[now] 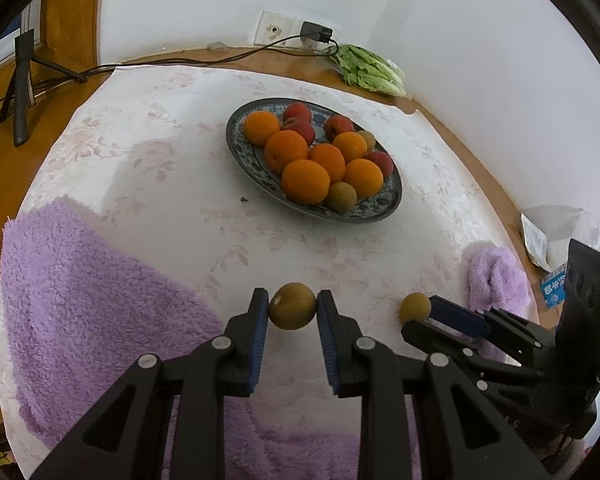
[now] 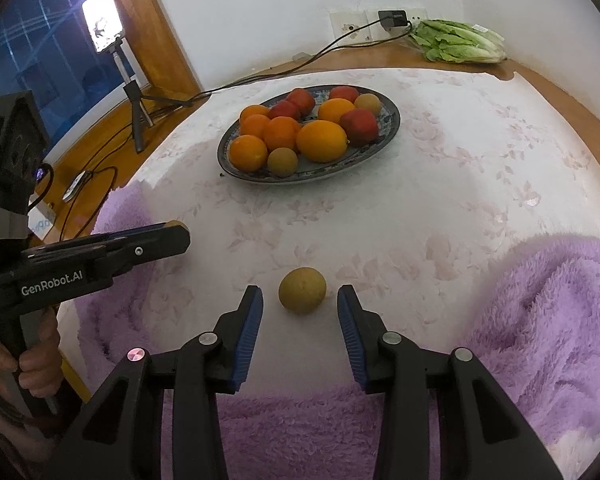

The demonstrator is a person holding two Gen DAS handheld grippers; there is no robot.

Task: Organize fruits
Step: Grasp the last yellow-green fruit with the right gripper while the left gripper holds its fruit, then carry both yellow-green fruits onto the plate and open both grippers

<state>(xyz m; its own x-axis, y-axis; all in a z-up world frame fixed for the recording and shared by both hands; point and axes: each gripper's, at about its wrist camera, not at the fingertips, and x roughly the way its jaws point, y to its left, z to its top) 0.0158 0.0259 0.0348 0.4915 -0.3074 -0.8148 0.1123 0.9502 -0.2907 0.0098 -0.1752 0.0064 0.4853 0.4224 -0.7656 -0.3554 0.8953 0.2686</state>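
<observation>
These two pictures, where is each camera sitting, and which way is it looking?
Left wrist: rides on the left claw, looking forward over a brown fruit between its fingers toward the fruit plate; the right claw shows at right.
Right wrist: rides on the right claw, looking over another brown fruit; the left claw and a hand show at left.
Shared: plate, tablecloth, lettuce.

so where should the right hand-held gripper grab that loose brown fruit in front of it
Across its widest middle, coming straight forward and low along the tablecloth. The brown fruit is round, sits free on the cloth, and already lies centred ahead of the right hand-held gripper, whose jaws stand open wider than it.
</observation>
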